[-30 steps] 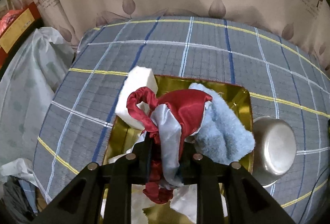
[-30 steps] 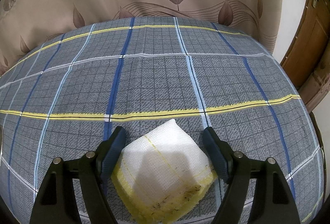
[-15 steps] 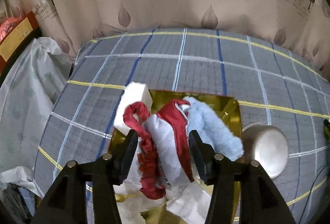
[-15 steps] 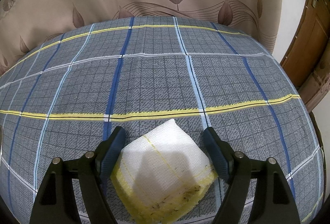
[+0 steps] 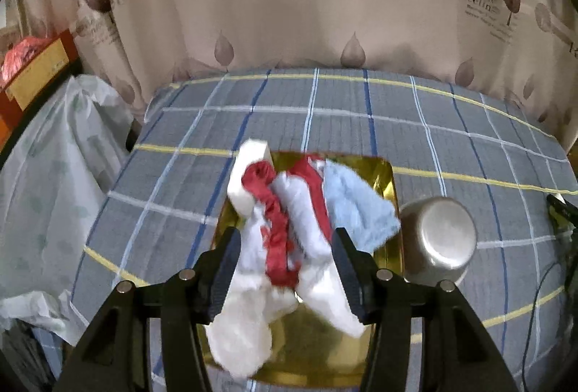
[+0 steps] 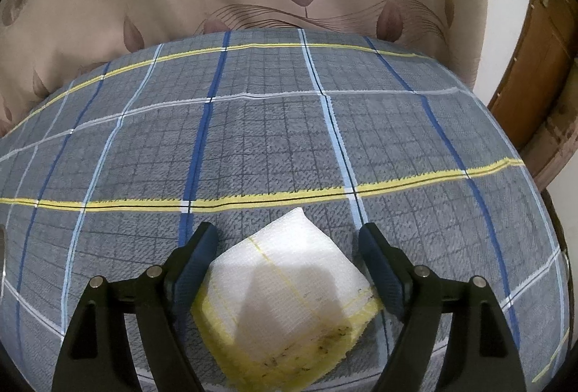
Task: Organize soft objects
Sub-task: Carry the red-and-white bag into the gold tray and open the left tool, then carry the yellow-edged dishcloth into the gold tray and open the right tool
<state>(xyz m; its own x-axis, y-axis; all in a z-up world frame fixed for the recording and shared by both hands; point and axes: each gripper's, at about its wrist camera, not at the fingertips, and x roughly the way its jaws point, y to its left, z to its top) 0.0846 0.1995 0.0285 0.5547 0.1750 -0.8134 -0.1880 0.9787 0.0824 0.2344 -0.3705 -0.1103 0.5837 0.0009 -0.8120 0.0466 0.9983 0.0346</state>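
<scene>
The left tongs [image 5: 285, 269] have let go. A second ago their fingers were clenched on the red and white satin cloth [image 5: 289, 211]; now they stand apart on either side of it without pressing it, and the cloth lies in the gold tray [image 5: 388, 182]. The tongs have also drawn up and back, so more of the tray and of the patterned curtain [image 5: 289, 13] behind shows than before.

In the tray the satin cloth lies on white cloths [image 5: 245, 319], with a light blue fluffy towel [image 5: 357, 208] just to its right and a white sponge block [image 5: 249, 175] leaning on the tray's left rim. A steel bowl [image 5: 439, 240] sits upside down just beside the tray on the right. All of it rests on the desk, on a grey checked cover [image 5: 180, 182].

The right tongs [image 6: 289, 255] have not shifted. Their jaws are opening a little wider around the white and yellow dishcloth [image 6: 285, 301], which lies folded on the checked cover [image 6: 271, 139] between the fingers; the fingers do not press it, and it has kept its place.
</scene>
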